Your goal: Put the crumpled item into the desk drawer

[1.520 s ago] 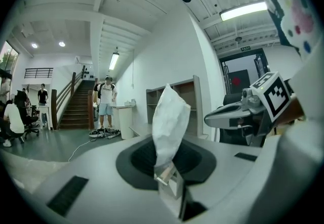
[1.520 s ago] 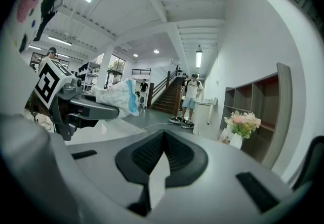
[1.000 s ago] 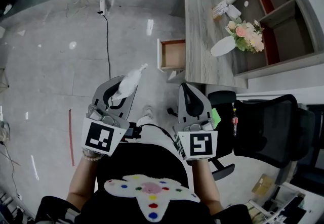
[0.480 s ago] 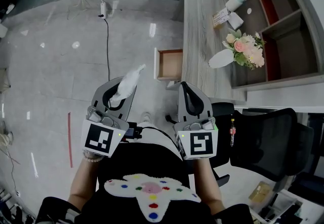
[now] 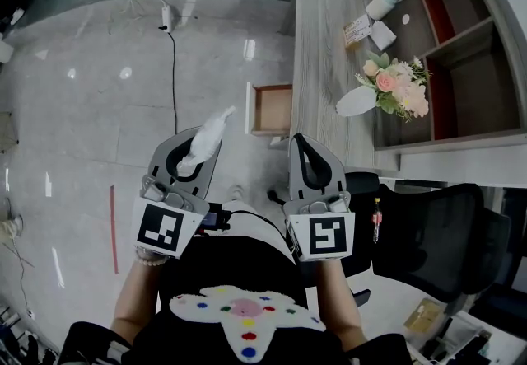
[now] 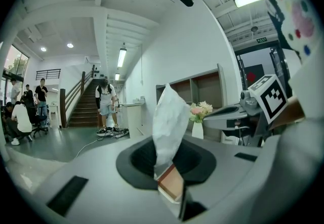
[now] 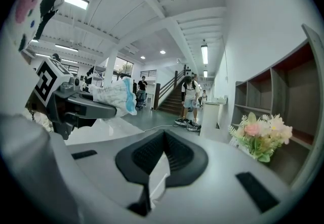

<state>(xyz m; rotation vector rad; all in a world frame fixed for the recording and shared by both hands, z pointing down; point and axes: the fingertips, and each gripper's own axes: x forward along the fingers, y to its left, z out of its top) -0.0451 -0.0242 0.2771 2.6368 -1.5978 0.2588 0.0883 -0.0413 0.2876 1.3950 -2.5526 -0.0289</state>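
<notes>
While only the head view shows the open drawer [image 5: 272,109] on the desk's [image 5: 325,58] floor side, the left gripper view shows the grip: crumpled item [image 5: 210,130], short of the desk, pinched by left gripper [image 5: 193,159]. Right gripper [image 5: 301,149]: jaws pressed together, empty.

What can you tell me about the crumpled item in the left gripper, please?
The crumpled item is white and wrinkled, seemingly paper or thin plastic, with a blue patch seen from the right gripper view. The left gripper pinches its lower end. The rest sticks out ahead of it, over the floor, short of the open drawer.
</notes>
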